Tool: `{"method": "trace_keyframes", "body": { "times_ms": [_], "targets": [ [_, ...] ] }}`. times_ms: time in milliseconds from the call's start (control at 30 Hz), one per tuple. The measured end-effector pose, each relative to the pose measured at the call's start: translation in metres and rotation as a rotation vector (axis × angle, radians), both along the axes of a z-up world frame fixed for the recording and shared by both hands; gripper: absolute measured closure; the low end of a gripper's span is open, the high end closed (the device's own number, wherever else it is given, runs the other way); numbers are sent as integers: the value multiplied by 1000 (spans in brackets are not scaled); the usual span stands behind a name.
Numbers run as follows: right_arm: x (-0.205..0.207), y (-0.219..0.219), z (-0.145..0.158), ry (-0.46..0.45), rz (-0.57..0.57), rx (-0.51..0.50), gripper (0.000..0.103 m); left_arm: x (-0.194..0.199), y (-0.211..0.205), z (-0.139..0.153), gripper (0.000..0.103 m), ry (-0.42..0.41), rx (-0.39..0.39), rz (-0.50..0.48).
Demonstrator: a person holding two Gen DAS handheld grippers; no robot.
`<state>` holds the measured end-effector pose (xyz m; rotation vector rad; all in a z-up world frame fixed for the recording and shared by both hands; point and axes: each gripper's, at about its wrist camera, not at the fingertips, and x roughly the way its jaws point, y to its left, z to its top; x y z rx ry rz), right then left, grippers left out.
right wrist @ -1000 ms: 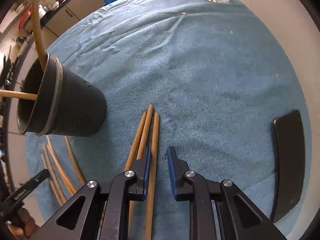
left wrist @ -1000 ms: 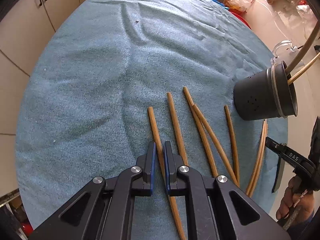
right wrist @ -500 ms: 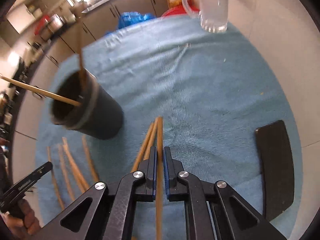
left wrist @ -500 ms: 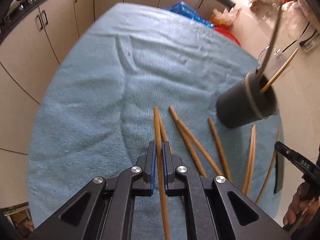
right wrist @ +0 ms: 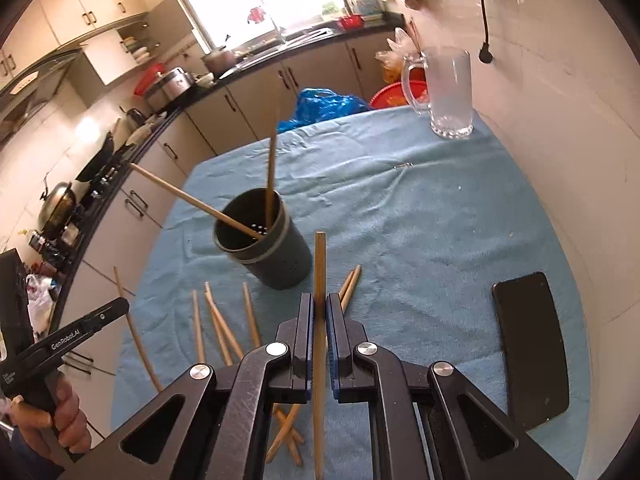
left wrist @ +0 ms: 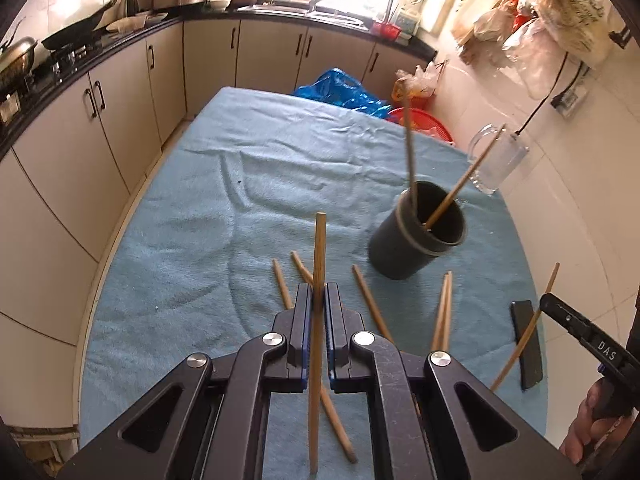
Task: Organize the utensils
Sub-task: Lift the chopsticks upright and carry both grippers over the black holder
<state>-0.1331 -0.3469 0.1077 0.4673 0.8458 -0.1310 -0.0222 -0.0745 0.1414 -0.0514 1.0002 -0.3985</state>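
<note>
Two sticks stand in the cup [left wrist: 416, 240]. Each gripper, left [left wrist: 318, 304] and right [right wrist: 319, 312], pinches one stick [left wrist: 319, 264]. More sticks [right wrist: 224, 320] lie on the cloth below them.

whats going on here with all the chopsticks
A person is tidying chopsticks with a handheld gripper in each hand. The left gripper is shut on one chopstick, the right gripper on another chopstick, both raised off the blue cloth. The dark holder already has two sticks in it. Several loose chopsticks lie beside it on the cloth.
</note>
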Motion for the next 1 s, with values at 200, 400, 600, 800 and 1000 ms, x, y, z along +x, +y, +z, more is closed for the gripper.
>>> {"method": "trace_keyframes", "body": {
  "times_ms": [200,400,600,800,1000],
  "targets": [
    [-12,10,15,-35,48,-30,97,-17,-5,12,97,-26,-9,-1],
    [-17,17,24,-62,82,-64,97,-25,-8,19,97,-48,-1,0],
    [-22,24,31,-84,116,-93,97,-33,-12,26,97,-63,1,-3],
    [-25,29,37,-93,142,-110,97,-38,-14,31,97,-75,-5,-3],
    [-27,36,47,-116,169,-125,97,-42,-13,37,97,-86,-15,4]
  ]
}}
